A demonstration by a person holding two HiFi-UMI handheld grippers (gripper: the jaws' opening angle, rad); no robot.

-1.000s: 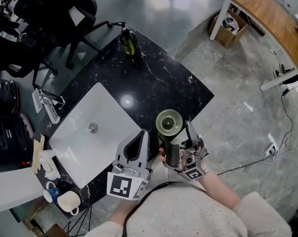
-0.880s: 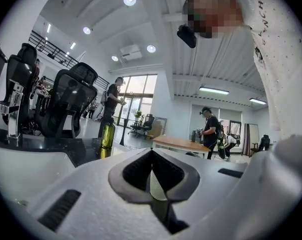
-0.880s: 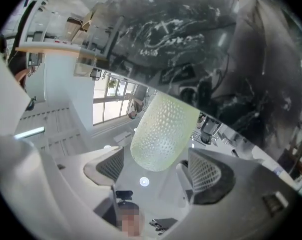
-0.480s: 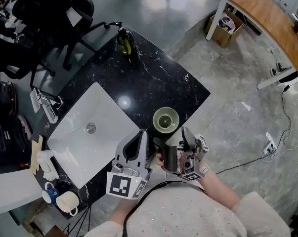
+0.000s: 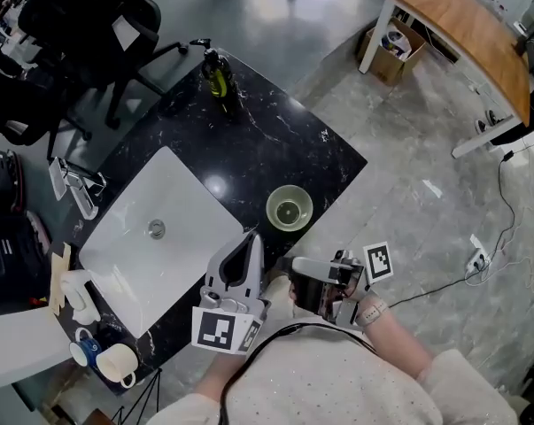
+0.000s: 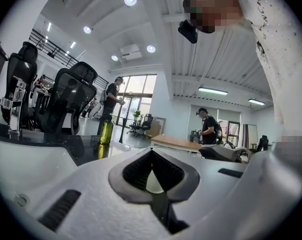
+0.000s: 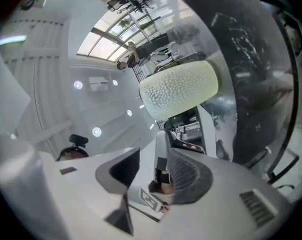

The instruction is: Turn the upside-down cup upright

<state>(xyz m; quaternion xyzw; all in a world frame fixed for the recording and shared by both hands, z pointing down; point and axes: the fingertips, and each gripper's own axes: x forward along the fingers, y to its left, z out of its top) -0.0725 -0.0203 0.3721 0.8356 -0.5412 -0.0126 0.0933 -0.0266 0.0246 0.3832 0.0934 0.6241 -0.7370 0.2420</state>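
R gripper (image 5: 295,277) has its jaws apart & closing, w/ nothing between them. L gripper (image 5: 251,237) sits just beside it, jaws shut, holding nothing. Both are at the near edge of a black counter (image 5: 275,140) w/ white streaks.

Cup (image 5: 290,208) stands on that counter just ahead of the R gripper's tips, not touching them, mouth up. It is pale green, bumpy outside, & looks empty.

Ahead & left of the L gripper a white sink (image 5: 134,255) is set in the counter. It has a drain in the middle & looks dry. A tap (image 5: 76,184) is at the sink's far left side. Far ahead of both grippers, at the counter's back corner, stands a green bottle (image 5: 215,73). Left of & behind the L gripper are a blue mug (image 5: 83,351) & a cream mug (image 5: 120,361); can't tell what's in them.

Room: grey floor (image 5: 408,131) & black chairs (image 5: 81,25) past the counter. A wood table (image 5: 466,34) is far off to the R gripper's right, w/ a cardboard box (image 5: 389,44) under it w/ stuff inside. L gripper view shows round ceiling lights (image 6: 130,0) & a person (image 6: 109,104) standing far off.
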